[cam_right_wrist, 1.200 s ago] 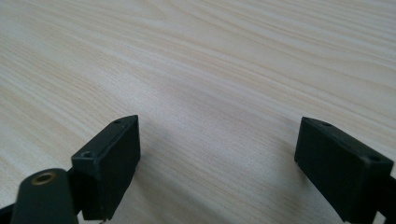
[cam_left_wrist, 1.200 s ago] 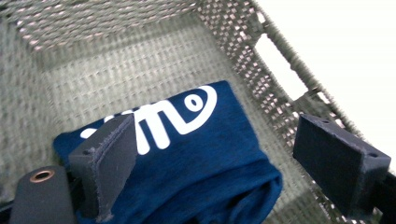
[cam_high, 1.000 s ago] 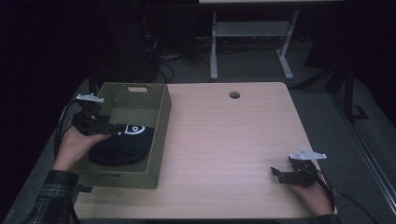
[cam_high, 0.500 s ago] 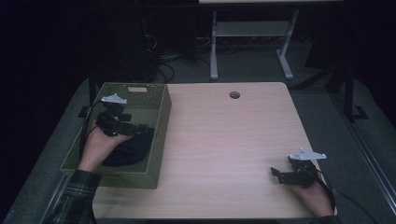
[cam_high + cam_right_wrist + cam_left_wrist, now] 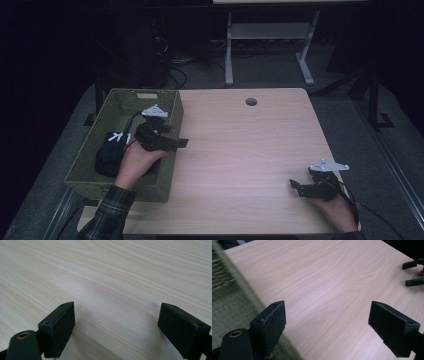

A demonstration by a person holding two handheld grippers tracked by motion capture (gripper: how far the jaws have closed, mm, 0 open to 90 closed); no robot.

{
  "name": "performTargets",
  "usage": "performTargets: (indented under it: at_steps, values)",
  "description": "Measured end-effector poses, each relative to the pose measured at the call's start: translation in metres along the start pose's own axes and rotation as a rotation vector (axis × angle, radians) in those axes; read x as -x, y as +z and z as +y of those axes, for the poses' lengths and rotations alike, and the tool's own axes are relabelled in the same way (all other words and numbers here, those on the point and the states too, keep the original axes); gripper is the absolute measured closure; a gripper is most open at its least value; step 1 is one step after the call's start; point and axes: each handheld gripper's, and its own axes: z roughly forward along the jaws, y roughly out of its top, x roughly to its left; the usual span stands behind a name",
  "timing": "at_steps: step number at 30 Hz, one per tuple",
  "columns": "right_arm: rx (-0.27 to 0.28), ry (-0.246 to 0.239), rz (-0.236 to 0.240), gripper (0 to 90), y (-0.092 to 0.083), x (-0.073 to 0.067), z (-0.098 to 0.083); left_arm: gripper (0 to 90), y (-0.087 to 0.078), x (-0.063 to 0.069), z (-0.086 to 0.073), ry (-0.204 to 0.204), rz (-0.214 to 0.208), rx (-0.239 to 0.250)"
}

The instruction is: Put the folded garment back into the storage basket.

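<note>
- The left gripper (image 5: 172,144) is hanging over the right-hand wall of the green woven basket (image 5: 90,165), with its jaws reaching out past the rim above the desk (image 5: 250,150).
- In the left gripper view, the jaws of this gripper (image 5: 327,325) are standing wide apart, with nothing between them but bare wood; the basket's blurred rim (image 5: 239,282) is running along the left side, just beside the left jaw.
- The left hand (image 5: 137,160) is gripping the tool from behind, its plaid sleeve (image 5: 107,215) crossing the basket's near wall.
- A dark folded piece of clothing (image 5: 110,155) with a small white mark on it is lying inside the basket, on its floor, behind and to the left of the left gripper and apart from its jaws.
- The right gripper (image 5: 300,187) is sitting low near the desk's front right corner, well apart from the basket, with the right hand (image 5: 335,207) behind it.
- In the right gripper view, its jaws (image 5: 116,327) are also spread wide, holding nothing, with only the pale wood grain showing between them.
- The far-off right jaws (image 5: 412,273) are showing at the right edge of the left gripper view, likewise apart.
</note>
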Motion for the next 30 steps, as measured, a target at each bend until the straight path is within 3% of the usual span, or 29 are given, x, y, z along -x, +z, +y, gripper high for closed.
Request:
performTargets:
  at_steps: [8, 14, 22, 30]
  values:
    - [0.000, -0.001, 0.001, 13.6, 0.000, 0.000, 0.000, 14.2, 0.029, 0.028, 0.001, 0.047, -0.039, -0.039]
    - [0.000, -0.004, 0.003, 13.7, 0.000, 0.000, 0.000, 14.1, 0.052, 0.048, -0.004, 0.084, -0.103, -0.056]
    - [-0.001, -0.006, 0.007, 13.7, 0.000, 0.000, 0.000, 14.1, 0.075, 0.066, -0.014, 0.120, -0.122, -0.075]
    - [-0.002, -0.006, 0.009, 13.7, 0.000, -0.001, 0.000, 13.8, 0.102, 0.079, -0.031, 0.145, -0.112, -0.111]
